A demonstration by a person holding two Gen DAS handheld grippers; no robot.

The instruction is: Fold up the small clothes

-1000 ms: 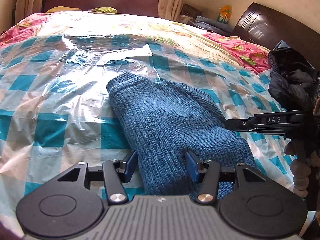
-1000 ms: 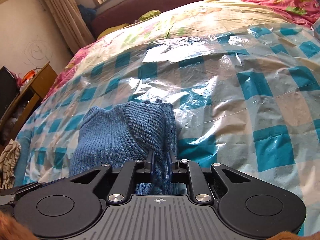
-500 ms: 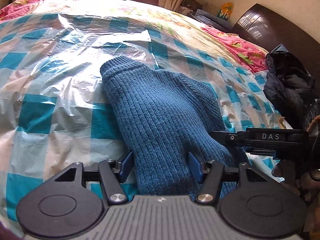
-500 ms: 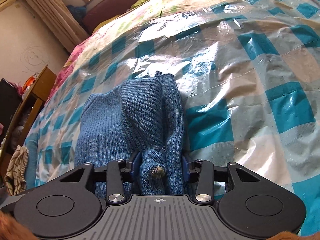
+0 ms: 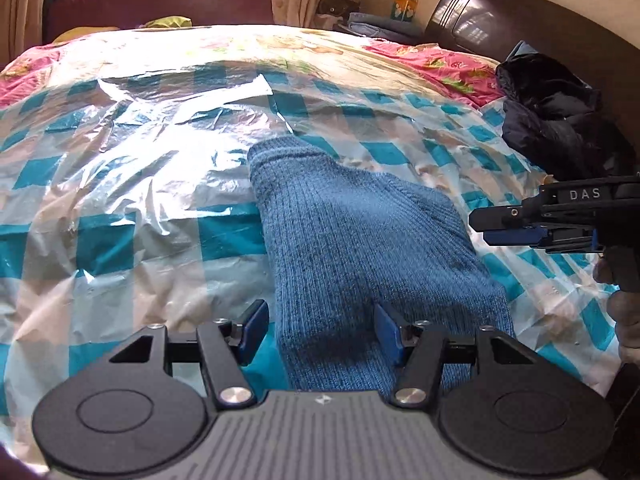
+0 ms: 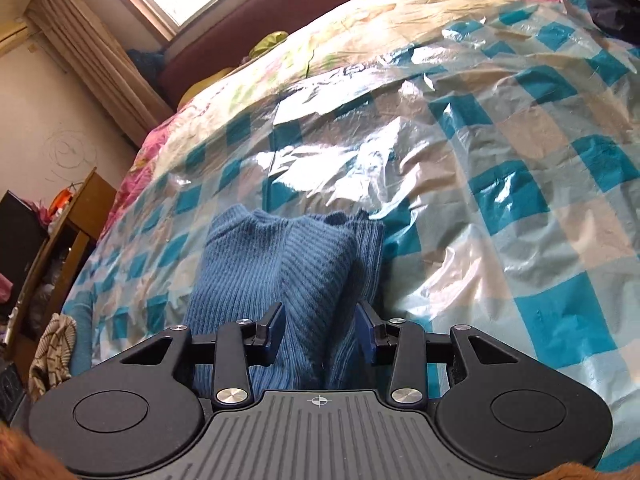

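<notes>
A folded blue knit sweater point(image 5: 352, 240) lies on the plastic-covered checked bedspread point(image 5: 132, 208). My left gripper point(image 5: 318, 330) is open, its blue pads either side of the sweater's near edge, not clamping it. My right gripper point(image 6: 320, 330) is open too, its pads astride a fold of the sweater point(image 6: 288, 264). In the left wrist view the right gripper point(image 5: 516, 226) reaches in from the right, just off the sweater's right edge.
A dark jacket point(image 5: 556, 120) lies at the bed's right edge by the dark headboard point(image 5: 520, 20). A wooden shelf unit point(image 6: 60, 248) and a patterned cloth point(image 6: 52, 352) are left of the bed. A maroon sofa point(image 5: 160, 0) stands behind.
My right gripper was shut on a fold of the sweater, then opened and let it go. It has drawn back to the right. My left gripper stayed open at the near edge.
</notes>
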